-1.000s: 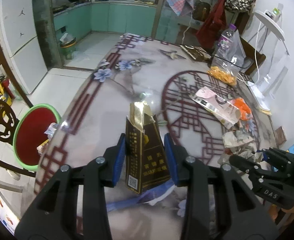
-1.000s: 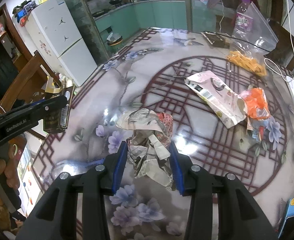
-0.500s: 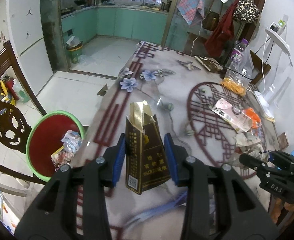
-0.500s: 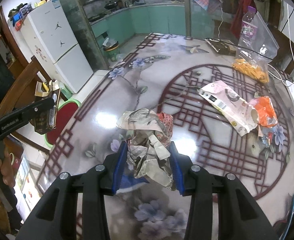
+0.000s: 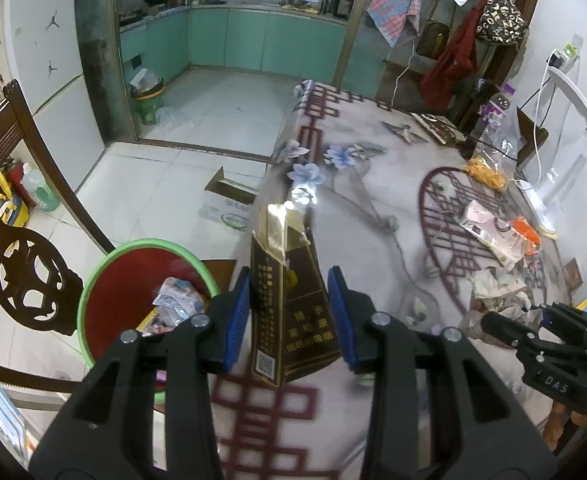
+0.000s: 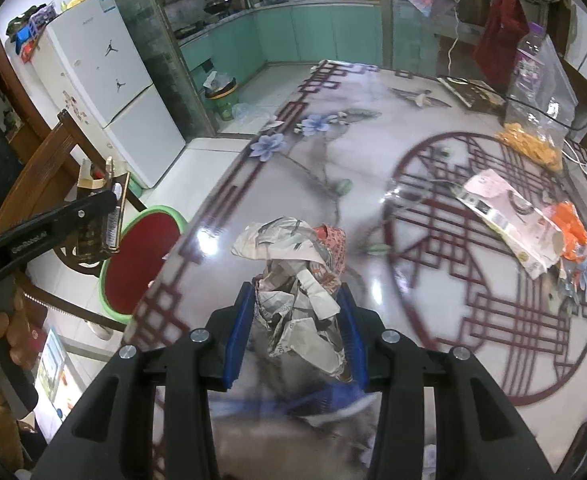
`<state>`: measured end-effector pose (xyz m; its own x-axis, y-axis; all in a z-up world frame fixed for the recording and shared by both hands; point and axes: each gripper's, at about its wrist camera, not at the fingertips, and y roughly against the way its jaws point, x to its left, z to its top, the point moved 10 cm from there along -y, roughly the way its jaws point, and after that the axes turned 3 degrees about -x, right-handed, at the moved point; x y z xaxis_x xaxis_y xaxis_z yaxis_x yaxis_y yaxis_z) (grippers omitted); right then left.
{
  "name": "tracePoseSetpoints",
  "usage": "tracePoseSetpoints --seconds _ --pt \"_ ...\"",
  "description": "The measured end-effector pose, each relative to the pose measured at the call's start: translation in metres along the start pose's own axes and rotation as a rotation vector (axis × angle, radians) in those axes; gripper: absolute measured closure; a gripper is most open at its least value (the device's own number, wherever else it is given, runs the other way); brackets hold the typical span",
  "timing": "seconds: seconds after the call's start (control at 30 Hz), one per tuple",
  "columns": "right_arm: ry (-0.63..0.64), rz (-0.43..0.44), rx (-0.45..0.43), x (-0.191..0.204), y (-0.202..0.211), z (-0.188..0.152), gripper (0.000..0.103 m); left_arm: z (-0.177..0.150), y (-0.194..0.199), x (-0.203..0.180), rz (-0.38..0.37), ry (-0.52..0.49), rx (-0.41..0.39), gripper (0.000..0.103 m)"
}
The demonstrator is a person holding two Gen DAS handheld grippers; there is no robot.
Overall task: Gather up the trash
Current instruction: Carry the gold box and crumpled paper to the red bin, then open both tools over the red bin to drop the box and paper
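My left gripper (image 5: 289,312) is shut on a dark brown and gold cigarette box (image 5: 289,300), held upright near the table's left edge, close to a green-rimmed red bin (image 5: 105,304) on the floor that holds wrappers. It also shows in the right wrist view (image 6: 105,216). My right gripper (image 6: 297,332) is shut on a crumpled wad of newspaper (image 6: 297,276) above the table; it shows in the left wrist view (image 5: 533,324). A pink and white wrapper (image 6: 509,216) and an orange wrapper (image 6: 571,224) lie on the table at right.
A marble-pattern table (image 6: 373,152) with red lattice print. A dark wooden chair (image 5: 21,240) stands left of the bin. A clear bag with orange snacks (image 6: 533,120) and a white lamp (image 5: 565,92) are at the far right. A fridge (image 6: 105,92) stands at left.
My left gripper has carried the cigarette box left, off toward the table edge and nearer the bin. My right gripper has followed leftward with the newspaper wad.
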<state>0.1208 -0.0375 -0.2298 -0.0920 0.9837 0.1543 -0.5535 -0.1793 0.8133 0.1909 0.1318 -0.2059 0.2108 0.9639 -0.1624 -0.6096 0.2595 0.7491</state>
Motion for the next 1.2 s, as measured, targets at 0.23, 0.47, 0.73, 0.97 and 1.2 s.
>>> tracePoseSetpoints --seconds 0.23,0.47,0.73,0.97,1.2 --pt "0.046 0.023 -0.004 0.050 -0.019 0.021 0.063 0.002 -0.004 0.040 0.012 0.020 0.010 0.066" --pt "0.105 0.096 0.012 0.113 -0.049 0.039 0.063 -0.005 -0.006 0.115 0.097 0.087 0.034 0.066" --pt "0.180 0.202 0.095 0.190 -0.098 0.041 0.062 -0.021 -0.005 0.186 0.161 0.176 0.068 0.066" --pt "0.216 0.242 0.151 0.227 -0.128 0.038 0.062 -0.034 -0.010 0.209 0.149 0.216 0.099 0.066" --pt "0.241 0.233 0.132 0.236 -0.135 0.045 0.044 -0.032 -0.016 0.220 0.154 0.247 0.099 0.043"
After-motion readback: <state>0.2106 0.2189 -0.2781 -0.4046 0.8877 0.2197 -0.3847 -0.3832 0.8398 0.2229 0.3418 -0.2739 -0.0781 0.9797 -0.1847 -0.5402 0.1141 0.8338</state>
